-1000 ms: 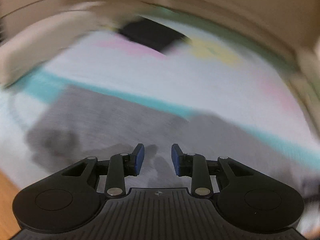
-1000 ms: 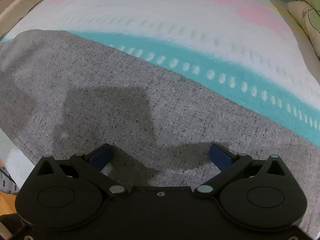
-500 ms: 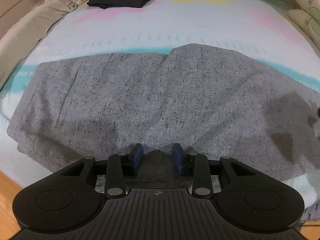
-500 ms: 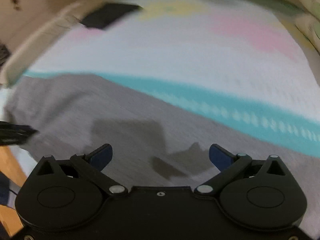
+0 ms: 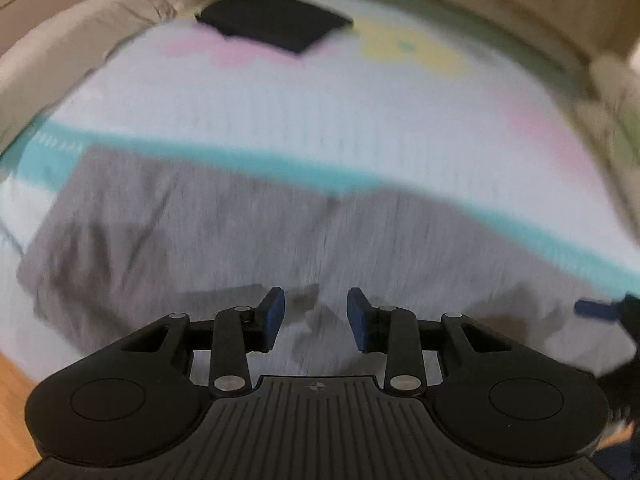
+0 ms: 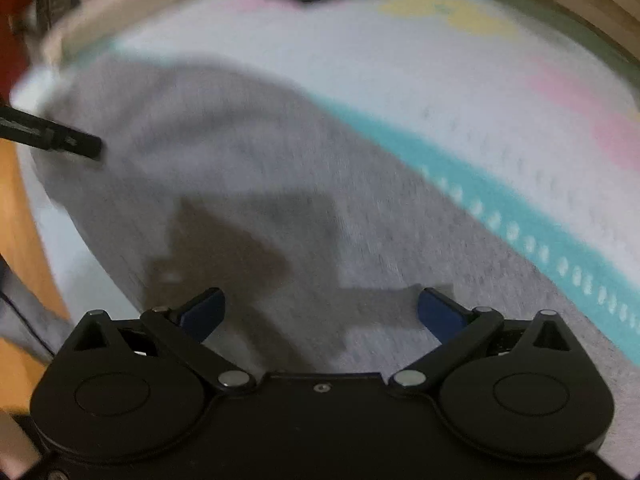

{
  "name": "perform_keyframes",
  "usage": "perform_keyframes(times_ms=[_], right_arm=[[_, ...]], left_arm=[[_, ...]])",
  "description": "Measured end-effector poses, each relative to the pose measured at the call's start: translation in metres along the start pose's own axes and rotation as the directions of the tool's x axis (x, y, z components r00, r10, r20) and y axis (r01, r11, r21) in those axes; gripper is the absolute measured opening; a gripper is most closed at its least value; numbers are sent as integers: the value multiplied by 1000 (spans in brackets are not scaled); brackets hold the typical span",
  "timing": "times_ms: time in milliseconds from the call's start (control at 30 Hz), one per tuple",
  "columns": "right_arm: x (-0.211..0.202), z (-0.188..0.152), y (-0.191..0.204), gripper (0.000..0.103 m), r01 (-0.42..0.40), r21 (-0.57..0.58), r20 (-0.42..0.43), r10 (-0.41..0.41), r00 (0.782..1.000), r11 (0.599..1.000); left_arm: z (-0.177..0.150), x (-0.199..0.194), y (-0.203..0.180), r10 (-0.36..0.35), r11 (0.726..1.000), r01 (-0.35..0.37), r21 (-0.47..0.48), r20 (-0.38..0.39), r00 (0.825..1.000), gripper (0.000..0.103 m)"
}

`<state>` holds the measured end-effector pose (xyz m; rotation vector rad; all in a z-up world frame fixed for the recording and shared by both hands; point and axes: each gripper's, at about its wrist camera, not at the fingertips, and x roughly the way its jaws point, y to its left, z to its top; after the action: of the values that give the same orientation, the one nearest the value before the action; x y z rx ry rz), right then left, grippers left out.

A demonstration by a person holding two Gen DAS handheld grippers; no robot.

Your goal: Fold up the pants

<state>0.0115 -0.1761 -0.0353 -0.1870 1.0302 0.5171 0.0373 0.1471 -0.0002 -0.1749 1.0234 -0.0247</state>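
Bed, grey pants along near edge. My L gripper part-open, R gripper wide, both empty. Between folds; next I grab an end.

The pants are heather grey. The bed sheet is white with a teal band, pink patches and a yellow flower. Far off lies a black folded cloth.

Grey pants lie spread flat along the near edge of the bed, both views blurred.
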Motion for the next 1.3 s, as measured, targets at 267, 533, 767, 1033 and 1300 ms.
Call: perform_keyframes(times_ms=[267, 533, 767, 1033, 1300], right_arm=[[-21, 44, 2, 103, -32, -35, 256, 40, 966, 999], [27, 94, -9, 103, -215, -19, 166, 215, 962, 977], [75, 118, -4, 102, -369, -9, 19, 369, 929, 929], [48, 101, 32, 32, -392, -171, 13, 400, 916, 904], [8, 43, 88, 21, -258, -456, 52, 315, 948, 852]], left_arm=[[14, 51, -7, -17, 997, 27, 79, -123, 992, 34], [-8, 71, -5, -47, 994, 63, 91, -168, 985, 41], [3, 79, -3, -68, 994, 82, 76, -174, 982, 46], [20, 44, 20, -20, 999, 21, -27, 39, 999, 45], [34, 47, 24, 10, 1000, -7, -30, 104, 995, 45]])
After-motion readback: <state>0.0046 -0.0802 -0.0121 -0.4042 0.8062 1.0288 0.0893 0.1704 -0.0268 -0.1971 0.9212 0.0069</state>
